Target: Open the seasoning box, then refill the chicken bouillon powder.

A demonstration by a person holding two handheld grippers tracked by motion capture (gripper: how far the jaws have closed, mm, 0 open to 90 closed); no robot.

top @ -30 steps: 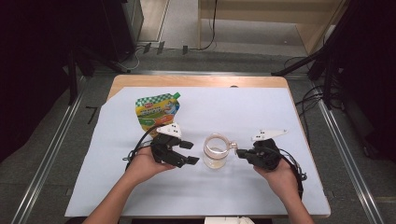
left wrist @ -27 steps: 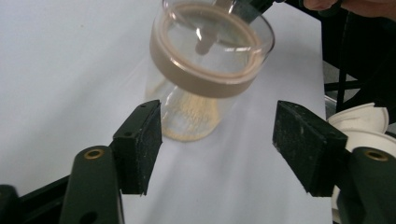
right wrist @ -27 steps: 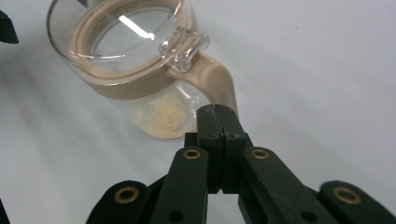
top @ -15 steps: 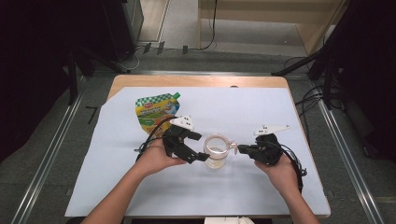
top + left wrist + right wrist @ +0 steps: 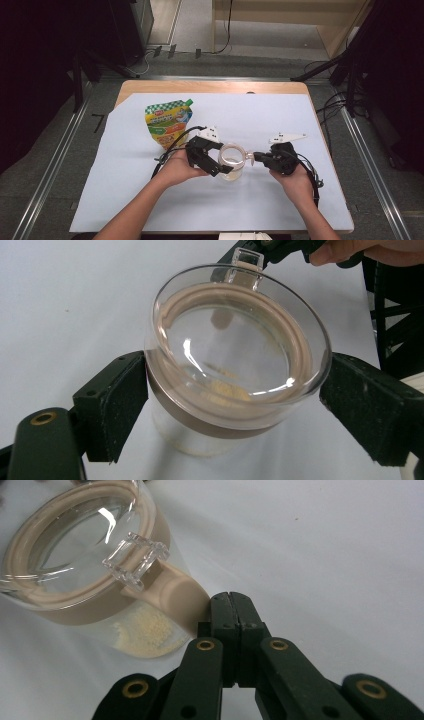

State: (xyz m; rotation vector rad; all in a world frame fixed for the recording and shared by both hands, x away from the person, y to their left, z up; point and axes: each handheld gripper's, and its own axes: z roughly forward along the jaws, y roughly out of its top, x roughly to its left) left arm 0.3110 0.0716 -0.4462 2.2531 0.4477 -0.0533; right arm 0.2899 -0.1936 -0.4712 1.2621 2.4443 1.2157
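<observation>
A clear jar [image 5: 231, 161] with a clear lid, a beige seal ring and a little pale powder at the bottom stands on the white sheet. In the left gripper view the jar [image 5: 225, 390] sits between the two pads of my left gripper [image 5: 235, 405]. Its jaws have just been opening: the left pad is at the jar's collar and the right pad stands just off the lid's rim. My left gripper [image 5: 223, 159] reaches in from the jar's left. My right gripper [image 5: 231, 605] is shut, its tips against the jar's beige tab [image 5: 175, 597], and comes from the right [image 5: 251, 157].
A green and yellow stand-up pouch [image 5: 167, 122] lies behind and left of the left hand. The white sheet [image 5: 280, 115] covers most of the wooden table [image 5: 210, 87]. Cables trail from both grippers toward the person.
The left hand has moved right toward the jar, and its jaws have opened wider and now straddle the jar. The right gripper has stayed at the jar's right side.
</observation>
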